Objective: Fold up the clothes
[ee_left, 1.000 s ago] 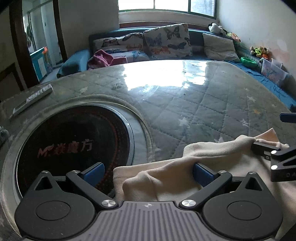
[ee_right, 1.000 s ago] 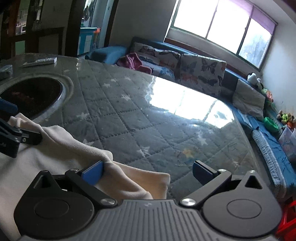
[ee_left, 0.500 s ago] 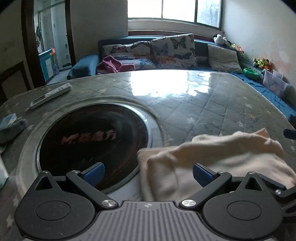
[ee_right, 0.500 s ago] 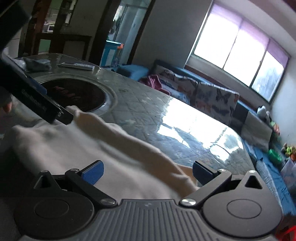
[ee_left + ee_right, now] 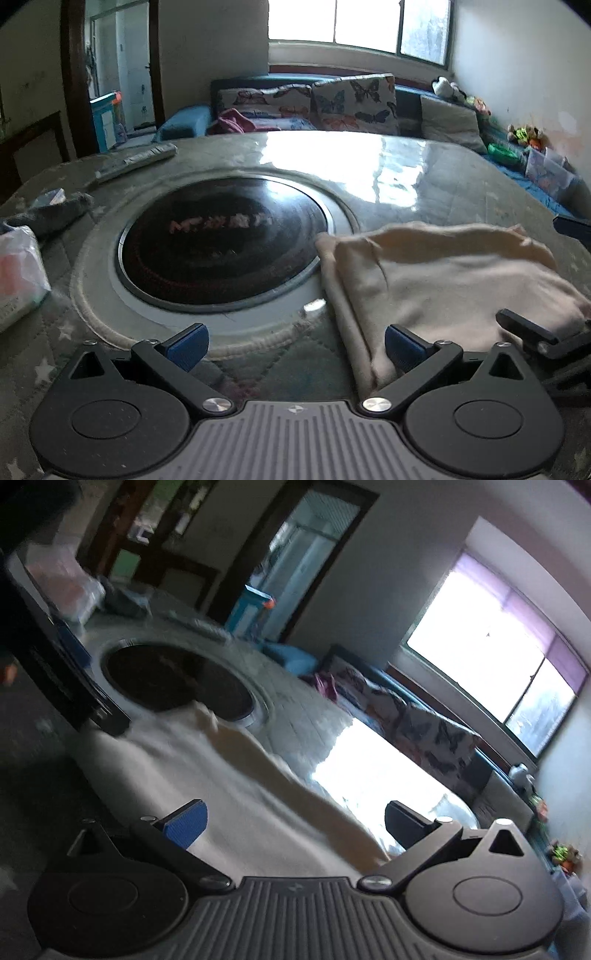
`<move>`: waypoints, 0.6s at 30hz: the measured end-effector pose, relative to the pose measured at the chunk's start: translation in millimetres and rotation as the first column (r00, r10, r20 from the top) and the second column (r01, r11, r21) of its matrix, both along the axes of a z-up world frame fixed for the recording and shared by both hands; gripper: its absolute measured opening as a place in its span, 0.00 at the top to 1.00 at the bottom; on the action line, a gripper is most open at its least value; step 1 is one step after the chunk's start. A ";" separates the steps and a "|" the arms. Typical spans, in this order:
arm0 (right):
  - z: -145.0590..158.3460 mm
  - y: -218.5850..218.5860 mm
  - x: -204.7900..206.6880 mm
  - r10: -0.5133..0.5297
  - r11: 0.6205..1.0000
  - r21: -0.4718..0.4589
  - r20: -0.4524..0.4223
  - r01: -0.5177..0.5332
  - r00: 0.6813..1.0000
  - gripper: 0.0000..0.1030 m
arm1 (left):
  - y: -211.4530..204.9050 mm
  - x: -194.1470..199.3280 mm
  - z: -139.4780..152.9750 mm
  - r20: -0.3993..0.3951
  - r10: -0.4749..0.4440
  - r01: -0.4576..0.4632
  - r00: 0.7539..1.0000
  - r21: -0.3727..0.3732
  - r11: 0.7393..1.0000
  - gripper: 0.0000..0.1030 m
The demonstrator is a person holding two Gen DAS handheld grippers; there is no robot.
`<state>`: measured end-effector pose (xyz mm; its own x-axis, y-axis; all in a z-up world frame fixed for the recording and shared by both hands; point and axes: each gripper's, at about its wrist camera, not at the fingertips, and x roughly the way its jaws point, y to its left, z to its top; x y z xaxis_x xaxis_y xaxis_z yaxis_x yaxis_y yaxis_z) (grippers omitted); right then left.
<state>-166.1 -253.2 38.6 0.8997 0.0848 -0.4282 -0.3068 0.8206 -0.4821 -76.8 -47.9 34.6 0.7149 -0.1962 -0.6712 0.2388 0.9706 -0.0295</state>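
**Quilted table, cream garment down, both grippers clear**

Daylight off the window glares across the quilted table (image 5: 461, 177), and the fold looks to be between steps. Left gripper (image 5: 293, 347) hangs low at the near edge, its 2 blue pads spread wide with nothing between them; the right-hand pad sits just against the cloth's near hem at 5 o'clock. Cream garment (image 5: 443, 280) lies bunched in layers on the table at 3 o'clock from the round black cooktop (image 5: 225, 240), its left edge touching the steel ring. Right gripper (image 5: 293, 823), tilted hard, hovers over the same cloth with its fingers apart, gripping nothing. My read: both tools are open so the folded layers can settle flat before a fresh grip. A remote (image 5: 136, 160) rests far off at 11 o'clock.
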 end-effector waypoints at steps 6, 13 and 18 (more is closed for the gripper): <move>-6.2 33.8 5.2 0.087 0.996 -0.002 -0.024 -0.087 0.996 0.00 | 14.5 3.9 -5.6 -0.034 0.055 -0.056 0.998 -0.002 0.998 0.00; -5.6 49.2 2.9 0.129 0.991 -0.035 -0.013 -0.130 0.992 0.00 | 32.9 6.7 -3.2 -0.053 0.103 -0.105 0.993 -0.039 0.994 0.00; -10.2 59.5 5.5 0.148 0.989 -0.025 -0.024 -0.149 0.989 0.00 | 36.6 8.1 0.2 -0.057 0.125 -0.128 0.991 -0.066 0.990 0.00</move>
<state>-160.6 -193.7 28.4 0.8682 0.2051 -0.4518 -0.4352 0.7521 -0.4948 -68.7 -11.3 34.7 0.7008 -0.1541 -0.6965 0.1105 0.9880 -0.1075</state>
